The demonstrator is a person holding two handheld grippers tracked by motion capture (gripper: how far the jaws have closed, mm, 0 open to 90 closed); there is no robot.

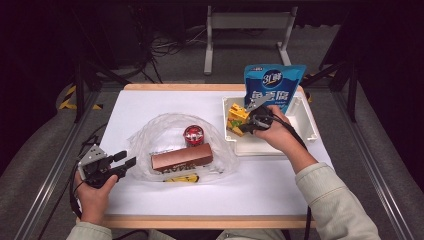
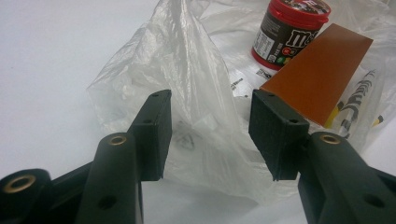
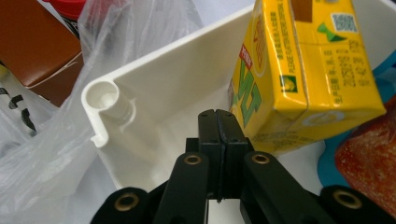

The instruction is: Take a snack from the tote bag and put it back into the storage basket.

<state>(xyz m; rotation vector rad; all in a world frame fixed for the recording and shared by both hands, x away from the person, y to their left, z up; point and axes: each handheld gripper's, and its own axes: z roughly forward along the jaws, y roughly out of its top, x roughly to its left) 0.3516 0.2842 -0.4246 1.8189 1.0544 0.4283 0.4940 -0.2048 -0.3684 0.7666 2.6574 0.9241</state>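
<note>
- The left gripper (image 1: 125, 161) sits at the lower left of the high view, held in the person's left hand (image 1: 95, 187). Its jaws are spread apart with nothing between them, pointing toward the edge of the clear plastic bag (image 1: 150, 132).
- In the left gripper view the two black jaws stand wide apart just in front of the crumpled bag (image 2: 187, 93), not touching it as far as can be told.
- The right gripper (image 1: 243, 127) is right of centre in the high view, in the person's right hand (image 1: 275, 132), reaching into the white tray (image 1: 307, 125). In the right gripper view its jaws are pressed together with nothing pinched between them.
- The closed jaw tips lie inside the tray near its corner (image 3: 154, 98), just beside the yellow drink carton (image 3: 299, 74); whether they touch it I cannot tell.
- The yellow carton (image 1: 237, 116) stands at the left end of the tray; a blue snack pouch (image 1: 272, 85) stands upright behind it.
- On the bag, at the centre of the high view, lies a long brown box (image 1: 182, 157) with a red-lidded candy jar (image 1: 193, 135) just behind it.
- The left gripper view has the jar (image 2: 289, 32) at upper right, with the brown box (image 2: 317, 79) beside it.
- Everything rests on a white table (image 1: 150, 102).
</note>
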